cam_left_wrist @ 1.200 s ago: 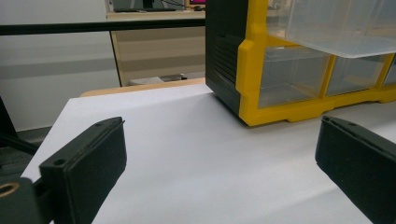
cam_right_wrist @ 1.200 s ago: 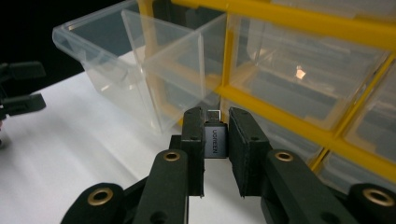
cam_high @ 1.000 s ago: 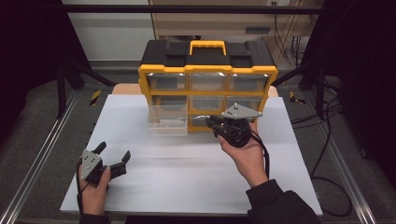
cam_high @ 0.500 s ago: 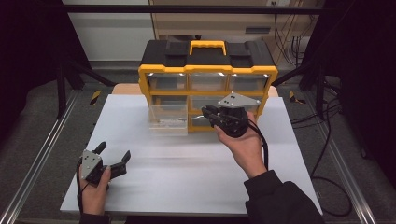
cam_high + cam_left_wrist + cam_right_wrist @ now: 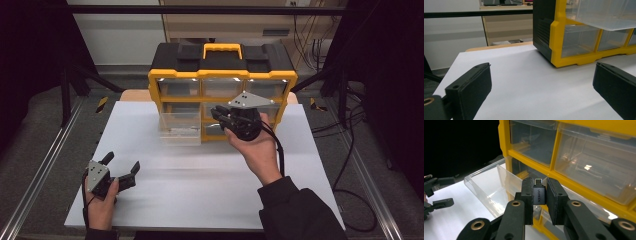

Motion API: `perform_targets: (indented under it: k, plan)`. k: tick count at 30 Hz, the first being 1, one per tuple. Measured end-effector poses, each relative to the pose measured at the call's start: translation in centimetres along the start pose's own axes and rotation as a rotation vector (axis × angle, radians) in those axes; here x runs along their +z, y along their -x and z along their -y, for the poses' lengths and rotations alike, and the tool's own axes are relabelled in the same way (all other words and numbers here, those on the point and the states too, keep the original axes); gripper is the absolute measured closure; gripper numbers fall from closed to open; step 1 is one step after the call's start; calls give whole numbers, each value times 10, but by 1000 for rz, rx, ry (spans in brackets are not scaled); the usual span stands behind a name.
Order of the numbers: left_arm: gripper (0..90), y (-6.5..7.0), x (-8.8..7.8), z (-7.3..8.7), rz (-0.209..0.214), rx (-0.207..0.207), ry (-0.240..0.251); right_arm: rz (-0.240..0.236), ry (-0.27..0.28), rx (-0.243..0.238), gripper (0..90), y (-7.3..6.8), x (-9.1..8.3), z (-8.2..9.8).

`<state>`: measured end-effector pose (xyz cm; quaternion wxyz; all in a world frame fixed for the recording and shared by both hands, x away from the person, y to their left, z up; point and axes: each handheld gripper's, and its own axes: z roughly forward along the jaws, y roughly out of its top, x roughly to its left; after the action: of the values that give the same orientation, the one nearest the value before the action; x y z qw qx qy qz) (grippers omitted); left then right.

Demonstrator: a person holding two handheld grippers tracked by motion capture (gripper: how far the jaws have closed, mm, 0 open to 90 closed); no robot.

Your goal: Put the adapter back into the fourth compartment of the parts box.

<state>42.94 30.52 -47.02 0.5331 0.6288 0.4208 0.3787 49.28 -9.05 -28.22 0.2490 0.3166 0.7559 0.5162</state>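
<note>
A yellow and black organizer [image 5: 220,75] with clear drawers stands at the back of the white table. One clear drawer [image 5: 179,127] is pulled out at its lower left. My right gripper [image 5: 216,114] hovers in front of the middle drawers, just right of the pulled-out drawer [image 5: 486,187]. In the right gripper view this gripper [image 5: 539,182] is shut on a small black adapter [image 5: 539,195], metal plug pointing at the organizer [image 5: 554,155]. My left gripper [image 5: 121,161] rests near the front left of the table, open with nothing between its fingers [image 5: 471,85].
The white table sheet [image 5: 200,185] has free room in the middle and at the right. Metal rails [image 5: 45,165] run along both sides. Cables [image 5: 350,165] trail on the floor at the right. A wooden board [image 5: 499,46] lies behind the sheet.
My right gripper has risen and drawn closer to the organizer's front with the adapter still between its jaws. The left gripper has stayed in place.
</note>
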Motion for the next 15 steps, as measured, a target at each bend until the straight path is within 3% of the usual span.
perform_targets:
  k: [15]
  plan:
    - [16,0,0,0,1,-1,2,-14,4,-3,762,-3,8,-8]
